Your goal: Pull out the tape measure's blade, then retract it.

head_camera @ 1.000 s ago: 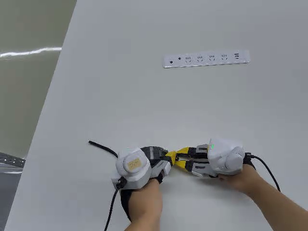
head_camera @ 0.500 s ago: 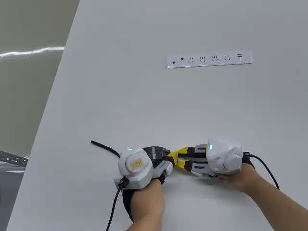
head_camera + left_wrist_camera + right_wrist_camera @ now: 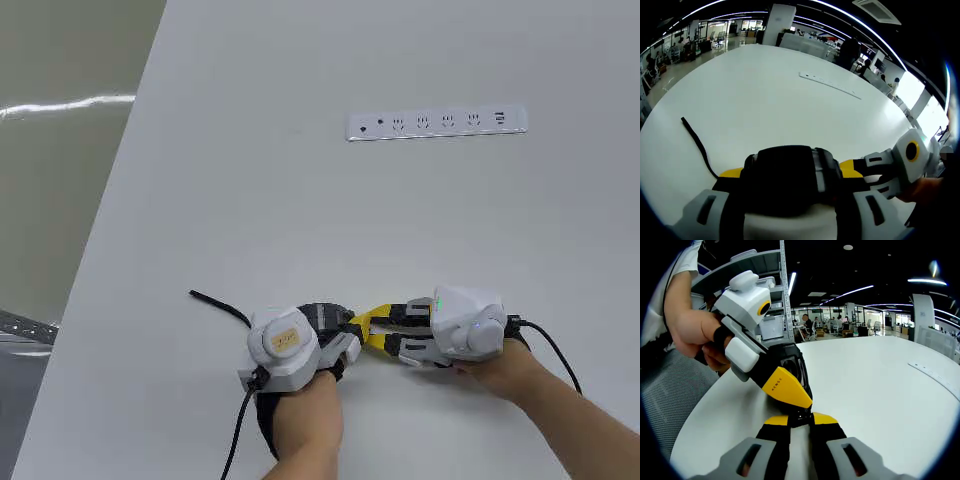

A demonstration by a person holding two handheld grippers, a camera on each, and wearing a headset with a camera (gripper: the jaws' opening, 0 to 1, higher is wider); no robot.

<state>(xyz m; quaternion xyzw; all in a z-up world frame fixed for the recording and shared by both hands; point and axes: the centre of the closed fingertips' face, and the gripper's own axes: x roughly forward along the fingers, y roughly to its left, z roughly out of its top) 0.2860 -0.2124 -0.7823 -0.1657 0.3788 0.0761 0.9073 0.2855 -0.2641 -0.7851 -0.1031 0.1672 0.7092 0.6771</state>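
My left tool (image 3: 341,337) clamps the tape measure (image 3: 785,385) to anchor it; my right tool (image 3: 800,423), at 3 o'clock, pinches the blade (image 3: 800,415) to pull.

One yellow-and-black tape measure (image 3: 362,322) is being counted on one white table (image 3: 300,200). Two grippers are being counted, the left gripper (image 3: 346,336) and the right gripper (image 3: 386,330). Two hands are being counted, the left hand (image 3: 305,415) and the right hand (image 3: 497,366). Two black cables are being counted, one cable (image 3: 238,425) at the left gripper and one cable (image 3: 552,352) at the right. One white power strip (image 3: 436,123) and one black strap (image 3: 215,305) are being counted.
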